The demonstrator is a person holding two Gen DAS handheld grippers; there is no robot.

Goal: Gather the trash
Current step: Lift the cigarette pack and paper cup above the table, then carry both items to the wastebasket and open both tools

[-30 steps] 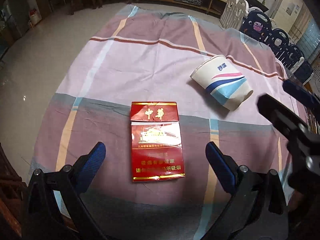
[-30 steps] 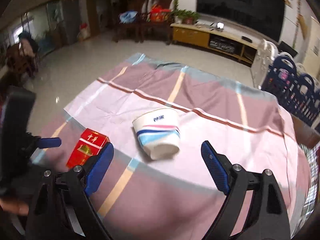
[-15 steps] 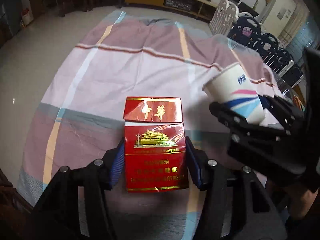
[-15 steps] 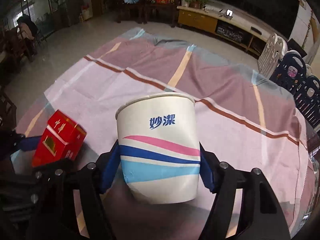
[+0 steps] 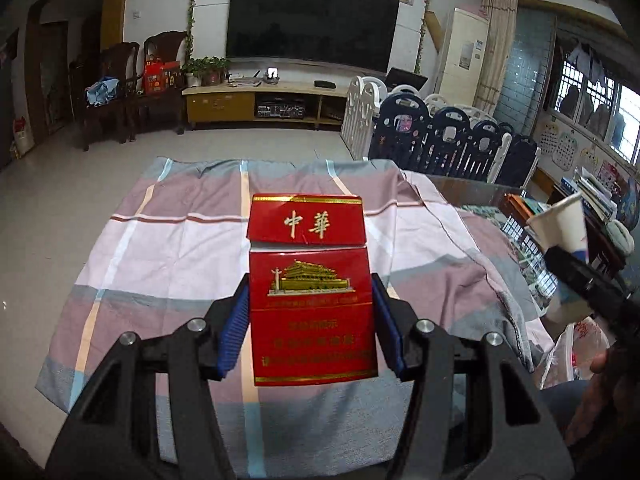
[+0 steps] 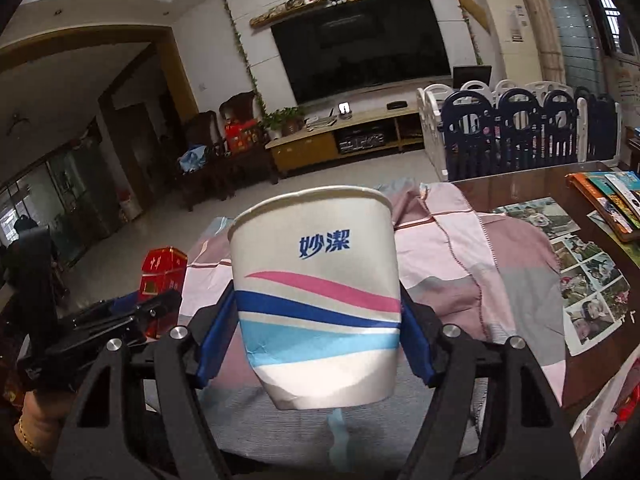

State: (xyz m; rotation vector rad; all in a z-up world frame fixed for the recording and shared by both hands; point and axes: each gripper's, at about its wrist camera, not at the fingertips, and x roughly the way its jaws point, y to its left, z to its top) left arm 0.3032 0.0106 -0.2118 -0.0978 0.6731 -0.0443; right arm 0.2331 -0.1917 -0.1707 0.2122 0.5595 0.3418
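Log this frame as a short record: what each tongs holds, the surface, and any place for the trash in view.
left tongs: shut on red cigarette pack, flip lid open
right tongs: shut on paper cup, rim up
surface: plaid cloth, nothing left on its visible part
trash spot: plastic bag at right, contents unclear

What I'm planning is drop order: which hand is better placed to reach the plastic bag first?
Probably the right: the right gripper, shut on the paper cup, is nearer the plastic bag; the left gripper, holding the red pack, sits farther from it.
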